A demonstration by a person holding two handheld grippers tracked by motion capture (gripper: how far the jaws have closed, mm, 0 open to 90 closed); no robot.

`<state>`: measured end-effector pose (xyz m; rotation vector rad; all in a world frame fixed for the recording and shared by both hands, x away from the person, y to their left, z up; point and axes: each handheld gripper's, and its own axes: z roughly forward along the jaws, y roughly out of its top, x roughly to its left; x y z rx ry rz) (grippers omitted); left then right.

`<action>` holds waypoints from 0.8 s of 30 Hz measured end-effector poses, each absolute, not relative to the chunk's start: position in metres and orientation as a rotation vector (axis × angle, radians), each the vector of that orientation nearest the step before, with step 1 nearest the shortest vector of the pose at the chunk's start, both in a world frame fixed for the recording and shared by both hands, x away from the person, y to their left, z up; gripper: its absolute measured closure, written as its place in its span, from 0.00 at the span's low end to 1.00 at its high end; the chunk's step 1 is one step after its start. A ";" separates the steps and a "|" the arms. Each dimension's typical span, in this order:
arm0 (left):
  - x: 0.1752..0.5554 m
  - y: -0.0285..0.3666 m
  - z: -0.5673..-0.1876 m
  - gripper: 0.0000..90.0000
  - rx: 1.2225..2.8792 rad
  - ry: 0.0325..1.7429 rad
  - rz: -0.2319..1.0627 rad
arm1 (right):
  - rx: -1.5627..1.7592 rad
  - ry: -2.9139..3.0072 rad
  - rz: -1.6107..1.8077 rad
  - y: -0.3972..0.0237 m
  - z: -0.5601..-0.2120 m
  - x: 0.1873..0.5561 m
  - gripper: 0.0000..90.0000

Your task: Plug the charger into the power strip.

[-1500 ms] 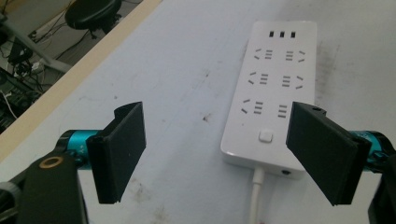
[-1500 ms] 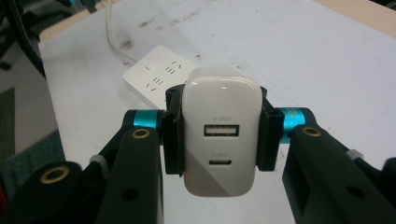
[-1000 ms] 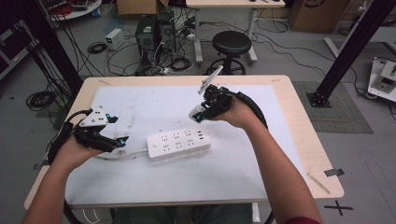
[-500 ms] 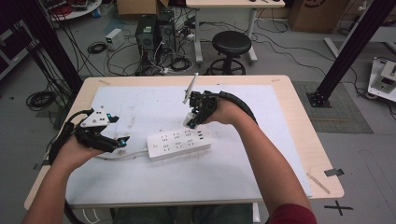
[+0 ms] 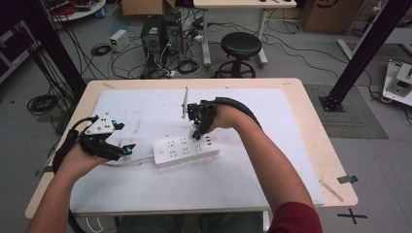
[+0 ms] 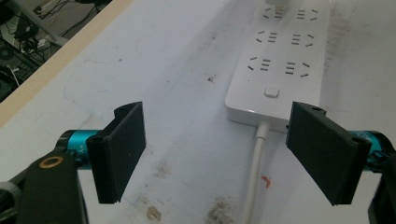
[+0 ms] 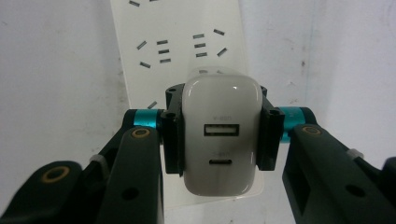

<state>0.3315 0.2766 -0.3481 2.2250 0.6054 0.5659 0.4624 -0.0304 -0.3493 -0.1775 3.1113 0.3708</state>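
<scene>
Right gripper [image 7: 219, 140]: jaws clamped on the two flat sides of a white charger [image 7: 220, 140], port face toward the gripper camera, one rectangular port above a smaller oval one. Side grip leaves the prong end free and pointing away, down at the power strip [image 7: 177, 51]. Prongs themselves hidden behind the charger body; cannot tell whether they have entered a socket. In the high view the right gripper [image 5: 200, 130] points steeply down, and the charger [image 5: 198, 134] sits right at the top face of the strip [image 5: 185, 150], toward its right end. Judgement: the step in hand is plugging the charger into one of the sockets there; steep angle suits a straight push.

Left gripper [image 6: 224, 154]: jaws wide apart, holding nothing. They straddle the white cord [image 6: 254, 177] where it leaves the switch end of the strip [image 6: 280, 60], neither pad touching cord nor housing. In the high view this gripper [image 5: 124, 149] lies low on the mat just beside the strip's left end. Judgement: placed there to steady the strip against sliding when the charger is pressed in.

Strip lies flat, roughly mid-table, on a scuffed white mat [image 5: 145, 109] covering most of the wooden table [image 5: 316, 126].
</scene>
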 end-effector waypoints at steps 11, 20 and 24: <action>0.331 0.274 -0.347 0.22 2.223 0.596 0.570 | -0.302 3.086 0.309 -0.026 -0.356 0.461 0.70; 0.332 0.265 -0.346 0.22 2.234 0.578 0.567 | -0.390 3.054 0.194 -0.013 -0.356 0.454 0.71; 0.332 0.263 -0.346 0.22 2.243 0.571 0.567 | -0.394 3.070 0.125 -0.007 -0.363 0.455 0.71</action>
